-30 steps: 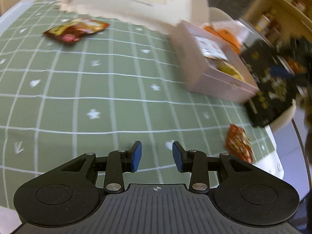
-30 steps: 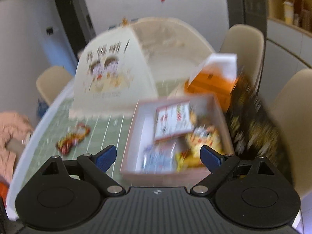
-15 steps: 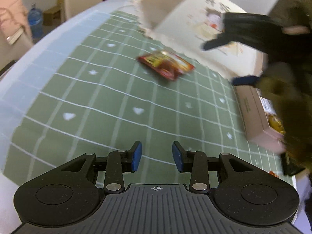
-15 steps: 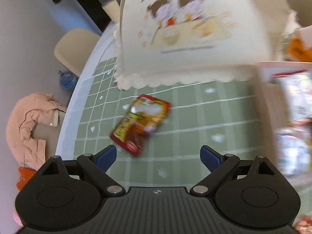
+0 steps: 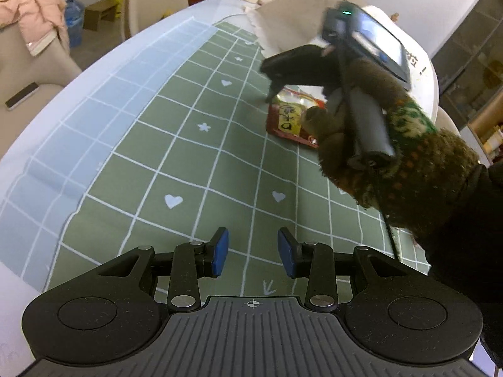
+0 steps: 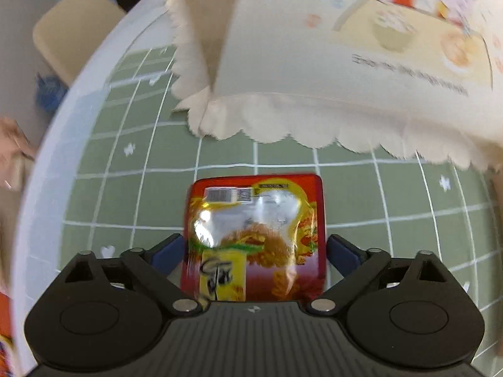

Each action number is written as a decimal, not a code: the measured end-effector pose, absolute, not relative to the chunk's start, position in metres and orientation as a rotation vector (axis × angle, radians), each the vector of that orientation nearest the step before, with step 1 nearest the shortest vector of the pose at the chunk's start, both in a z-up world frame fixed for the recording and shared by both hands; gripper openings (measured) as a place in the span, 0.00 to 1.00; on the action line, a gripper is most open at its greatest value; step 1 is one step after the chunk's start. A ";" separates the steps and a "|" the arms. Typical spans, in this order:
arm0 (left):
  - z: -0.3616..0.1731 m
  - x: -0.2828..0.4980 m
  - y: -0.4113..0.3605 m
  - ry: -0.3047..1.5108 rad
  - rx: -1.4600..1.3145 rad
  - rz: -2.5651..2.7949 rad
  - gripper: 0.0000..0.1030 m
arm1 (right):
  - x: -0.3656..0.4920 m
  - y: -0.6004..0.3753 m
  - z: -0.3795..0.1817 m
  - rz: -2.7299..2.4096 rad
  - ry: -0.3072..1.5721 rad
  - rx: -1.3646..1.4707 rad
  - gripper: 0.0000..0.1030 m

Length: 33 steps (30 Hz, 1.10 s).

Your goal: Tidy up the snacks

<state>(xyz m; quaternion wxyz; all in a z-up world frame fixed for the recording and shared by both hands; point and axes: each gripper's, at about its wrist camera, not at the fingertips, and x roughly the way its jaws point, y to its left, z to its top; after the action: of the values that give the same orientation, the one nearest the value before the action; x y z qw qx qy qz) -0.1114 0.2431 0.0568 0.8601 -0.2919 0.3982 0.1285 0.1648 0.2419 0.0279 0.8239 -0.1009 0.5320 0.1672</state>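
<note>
Right hand-held gripper (image 6: 254,256) spread wide, straddling red snack packet (image 6: 254,235) flat on tablecloth (image 6: 110,201).

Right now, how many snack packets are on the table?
1: a red and yellow foil snack packet on the green grid tablecloth, between the open right tool fingers. Others may be hidden.

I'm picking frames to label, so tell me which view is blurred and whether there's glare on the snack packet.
Right wrist view: the food cover is motion-smeared, its print unreadable; the snack packet between the open right gripper shows bright foil glare. Left wrist view: sharp on the tablecloth, fisheye-curved grid, slight blur on the gloved hand.
</note>
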 end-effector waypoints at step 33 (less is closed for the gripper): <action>0.103 0.016 0.255 0.792 -0.302 0.208 0.38 | 0.041 -0.012 0.092 0.700 1.076 -0.039 0.69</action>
<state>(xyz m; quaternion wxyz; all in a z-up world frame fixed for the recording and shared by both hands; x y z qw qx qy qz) 0.0164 0.2546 0.1034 0.9063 -0.1463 0.3835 0.1009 0.0409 -0.0123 0.0919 0.8008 -0.0181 0.5017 0.3266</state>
